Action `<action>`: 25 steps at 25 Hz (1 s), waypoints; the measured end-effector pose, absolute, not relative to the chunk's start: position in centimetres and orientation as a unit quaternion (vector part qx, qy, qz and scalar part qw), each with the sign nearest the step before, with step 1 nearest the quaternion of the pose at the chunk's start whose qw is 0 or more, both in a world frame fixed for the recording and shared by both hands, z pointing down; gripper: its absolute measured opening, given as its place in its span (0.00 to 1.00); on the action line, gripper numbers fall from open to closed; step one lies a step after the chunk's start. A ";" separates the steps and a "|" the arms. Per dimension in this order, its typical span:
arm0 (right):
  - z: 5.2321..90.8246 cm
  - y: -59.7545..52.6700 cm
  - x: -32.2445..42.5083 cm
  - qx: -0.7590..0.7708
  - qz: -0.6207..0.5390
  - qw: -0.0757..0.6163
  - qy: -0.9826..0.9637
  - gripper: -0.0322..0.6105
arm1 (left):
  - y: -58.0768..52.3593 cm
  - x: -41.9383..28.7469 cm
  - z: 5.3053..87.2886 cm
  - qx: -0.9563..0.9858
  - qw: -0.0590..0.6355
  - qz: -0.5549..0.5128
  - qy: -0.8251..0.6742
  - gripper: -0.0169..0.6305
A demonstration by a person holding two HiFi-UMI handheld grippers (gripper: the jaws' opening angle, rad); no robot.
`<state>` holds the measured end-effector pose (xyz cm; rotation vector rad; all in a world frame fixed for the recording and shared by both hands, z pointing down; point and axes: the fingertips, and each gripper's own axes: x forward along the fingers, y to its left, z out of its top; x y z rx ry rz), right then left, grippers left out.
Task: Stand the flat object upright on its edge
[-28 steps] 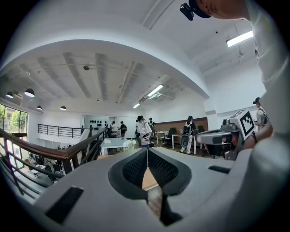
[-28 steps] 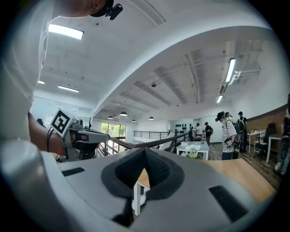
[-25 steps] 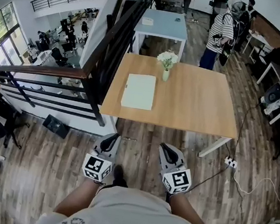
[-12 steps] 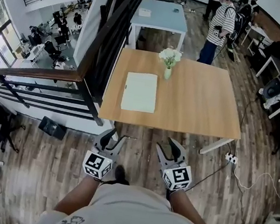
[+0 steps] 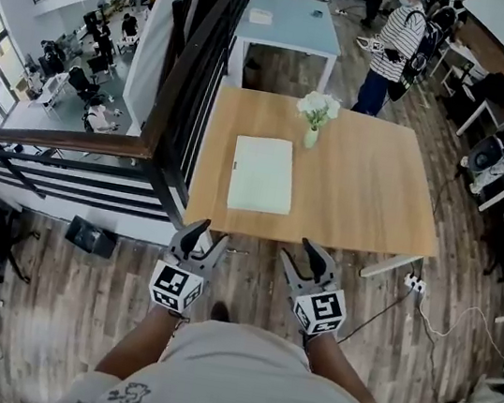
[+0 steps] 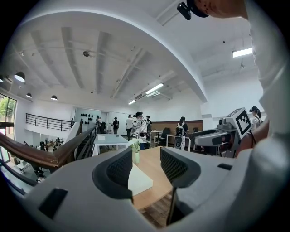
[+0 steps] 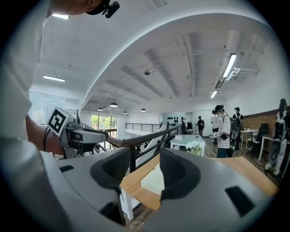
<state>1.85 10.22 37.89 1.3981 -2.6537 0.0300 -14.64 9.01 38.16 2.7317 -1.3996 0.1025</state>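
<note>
A flat pale rectangular object (image 5: 262, 174) lies flat on the left half of the wooden table (image 5: 367, 195). It also shows between the jaws in the left gripper view (image 6: 138, 180) and in the right gripper view (image 7: 154, 180), far off. My left gripper (image 5: 199, 240) and right gripper (image 5: 304, 257) hang over the floor just short of the table's near edge. Both have their jaws opening, with nothing between them.
A small vase of white flowers (image 5: 315, 116) stands behind the flat object. A dark railing (image 5: 177, 108) runs along the table's left side. A light blue table (image 5: 290, 23) stands beyond, and people (image 5: 393, 47) stand at the back right. Cables (image 5: 426, 299) lie on the floor at right.
Both grippers went from shut to open jaws. The view has moved forward, so the table's near edge now lies close to the fingertips.
</note>
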 end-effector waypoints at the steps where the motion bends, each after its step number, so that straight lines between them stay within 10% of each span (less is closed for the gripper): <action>1: 37.9 9.9 1.2 0.465 0.010 0.074 -0.882 0.38 | 8.6 -15.1 38.0 0.891 0.035 0.031 -0.452 0.31; 25: 40.2 2.5 -2.6 0.467 0.048 0.079 -0.880 0.38 | 1.6 -19.2 39.9 0.896 0.072 0.015 -0.437 0.32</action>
